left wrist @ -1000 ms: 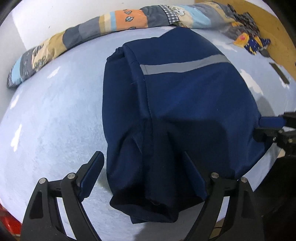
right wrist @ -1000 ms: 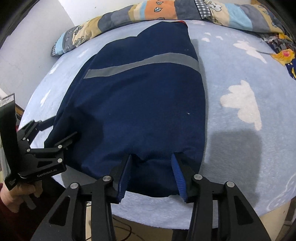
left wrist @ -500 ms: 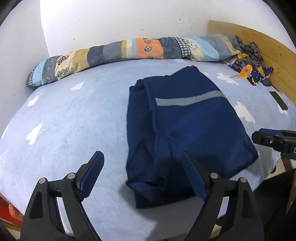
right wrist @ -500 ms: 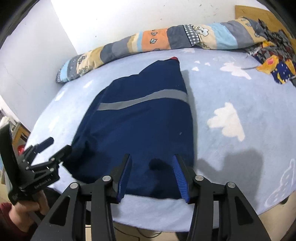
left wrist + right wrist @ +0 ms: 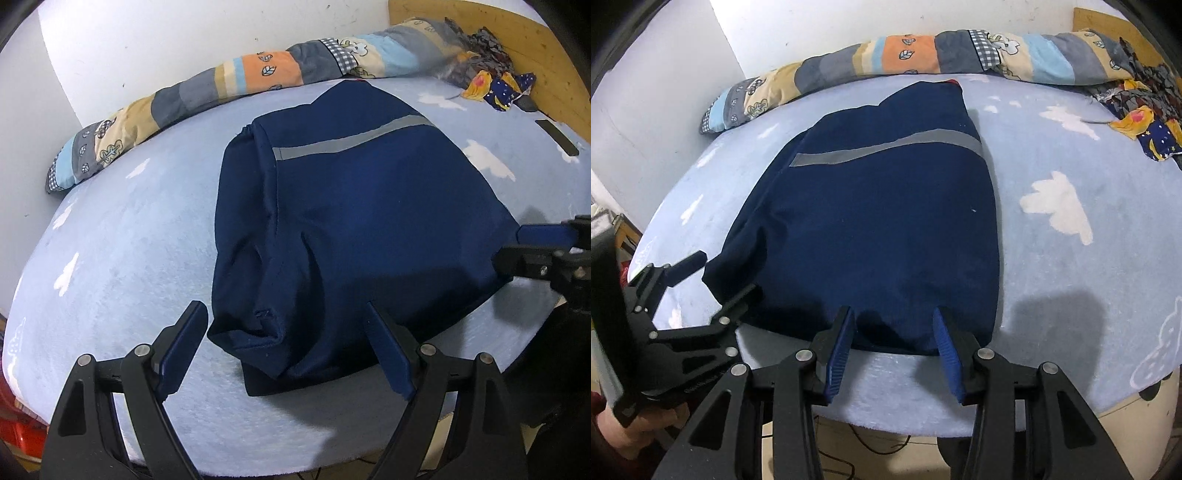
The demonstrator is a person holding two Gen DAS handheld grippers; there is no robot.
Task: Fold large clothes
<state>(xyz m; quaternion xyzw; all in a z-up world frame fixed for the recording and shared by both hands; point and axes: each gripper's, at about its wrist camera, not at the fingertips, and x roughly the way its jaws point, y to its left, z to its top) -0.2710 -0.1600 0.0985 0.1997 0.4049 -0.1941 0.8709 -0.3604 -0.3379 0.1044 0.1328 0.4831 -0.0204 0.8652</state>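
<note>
A navy garment [image 5: 369, 206] with a grey reflective stripe [image 5: 351, 142] lies folded on the light-blue cloud-print bed [image 5: 129, 240]. My left gripper [image 5: 286, 339] hovers open and wide over its rumpled near-left corner, pressing on nothing. At that view's right edge, my right gripper [image 5: 509, 245] sits at the garment's right corner. In the right wrist view the same garment [image 5: 879, 206] lies flat. My right gripper [image 5: 894, 332] stands partly open just above the near hem, pads clear of the cloth. To its left is the left gripper [image 5: 729, 273], open.
A rolled patchwork quilt [image 5: 258, 74] runs along the white wall at the back. Crumpled patterned clothes [image 5: 491, 85] and a dark flat object [image 5: 557, 136] lie by the wooden headboard [image 5: 535, 44]. A hand [image 5: 635, 432] holds the left gripper. The bed's edge is right below both grippers.
Half a second ago both views had drawn back and showed more wall; now both grippers are close over the garment's near edge again. Jaw widths look the same, and the garment lies as before.
</note>
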